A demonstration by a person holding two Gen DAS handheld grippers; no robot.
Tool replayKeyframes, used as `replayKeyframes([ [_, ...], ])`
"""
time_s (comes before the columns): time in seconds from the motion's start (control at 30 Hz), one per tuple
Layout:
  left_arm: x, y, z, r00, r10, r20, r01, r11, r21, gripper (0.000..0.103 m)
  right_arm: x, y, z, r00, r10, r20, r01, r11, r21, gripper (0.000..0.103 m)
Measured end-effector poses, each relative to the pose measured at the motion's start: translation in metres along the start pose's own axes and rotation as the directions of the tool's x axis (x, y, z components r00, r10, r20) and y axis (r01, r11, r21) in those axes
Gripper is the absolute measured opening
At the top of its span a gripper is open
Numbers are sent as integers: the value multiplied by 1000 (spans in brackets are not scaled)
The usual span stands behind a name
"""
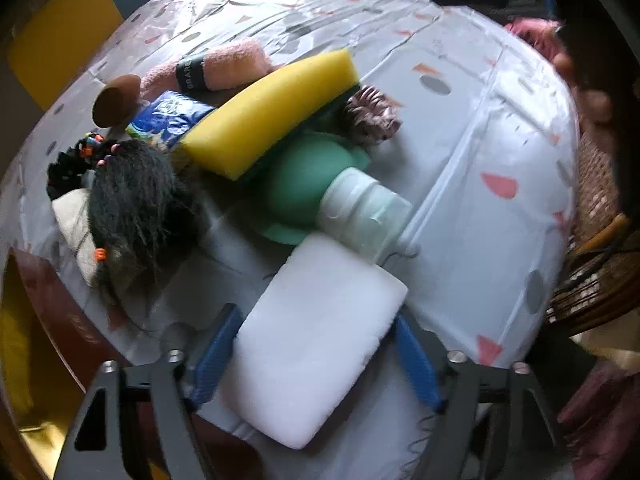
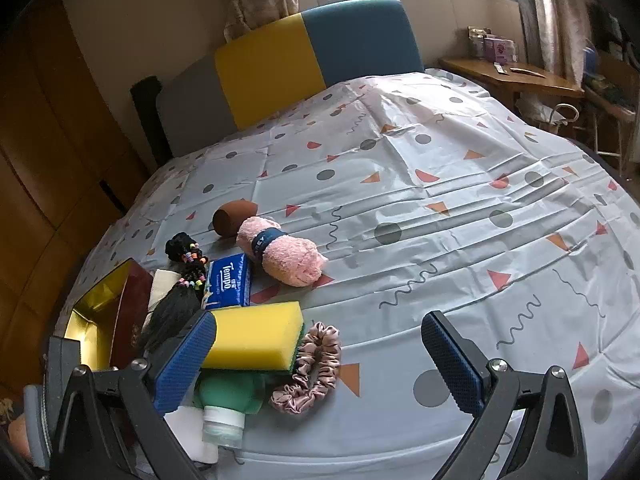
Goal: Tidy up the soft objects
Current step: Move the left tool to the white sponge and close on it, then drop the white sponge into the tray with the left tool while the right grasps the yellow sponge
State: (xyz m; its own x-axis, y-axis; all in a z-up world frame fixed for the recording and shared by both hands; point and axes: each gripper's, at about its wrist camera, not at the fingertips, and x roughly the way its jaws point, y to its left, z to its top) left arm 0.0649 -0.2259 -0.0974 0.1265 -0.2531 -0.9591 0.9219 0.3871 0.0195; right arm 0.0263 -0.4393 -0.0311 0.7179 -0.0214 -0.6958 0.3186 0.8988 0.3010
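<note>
**White foam block between the left jaws, clutter packed at its far end**

In the left wrist view the white rectangular foam block [image 1: 316, 344] lies flat on the pale plastic sheet printed with grey dots and coral triangles [image 1: 480, 128], low in the frame. Its long axis runs from the lower left toward the upper right, and its far end points at the pile of soft things. The left gripper [image 1: 316, 360] stands spread, a blue ribbed pad on either side of the block; whether the pads press on the foam cannot be told.

Just past the block's far end lies a green squeeze bottle with a translucent cap [image 1: 340, 196], cap toward the block and seemingly touching it. Over the bottle's body rests a yellow sponge with a green scouring layer [image 1: 268, 116], slanting up to the right. A dusty-pink satin scrunchie [image 1: 372, 116] sits beside the sponge's right end. To the left are a dark hairpiece with coloured bands [image 1: 136, 200], a blue tissue pack [image 1: 172, 118], a rolled pink towel with a dark band [image 1: 216, 66] and a brown rounded sponge [image 1: 114, 100].

In the right wrist view the right gripper [image 2: 320, 364] is spread wide with nothing pinched; its left pad overlaps the sponge's near corner in the frame. A gold-lined box [image 2: 96, 320] sits at the lower left.
</note>
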Motion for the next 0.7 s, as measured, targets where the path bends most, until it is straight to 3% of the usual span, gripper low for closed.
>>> replayKeyframes([
  [0.23,-23,-14,-27,994,-37,103,51,989,-138,70,2,-3,1,1000,-7,-9,7,1000,11,103],
  [0.43,-16,-36,-44,983,106,151,-78,981,-178,73,8,-2,-2,999,-9,-47,10,1000,6,103],
  [0.63,-23,-43,-51,963,157,218,-114,974,-195,67,10,-4,-3,998,1,-60,0,1000,22,103],
  [0.7,-31,-42,-54,956,142,257,-87,973,-213,66,9,0,-3,998,17,-60,-17,1000,4,103],
])
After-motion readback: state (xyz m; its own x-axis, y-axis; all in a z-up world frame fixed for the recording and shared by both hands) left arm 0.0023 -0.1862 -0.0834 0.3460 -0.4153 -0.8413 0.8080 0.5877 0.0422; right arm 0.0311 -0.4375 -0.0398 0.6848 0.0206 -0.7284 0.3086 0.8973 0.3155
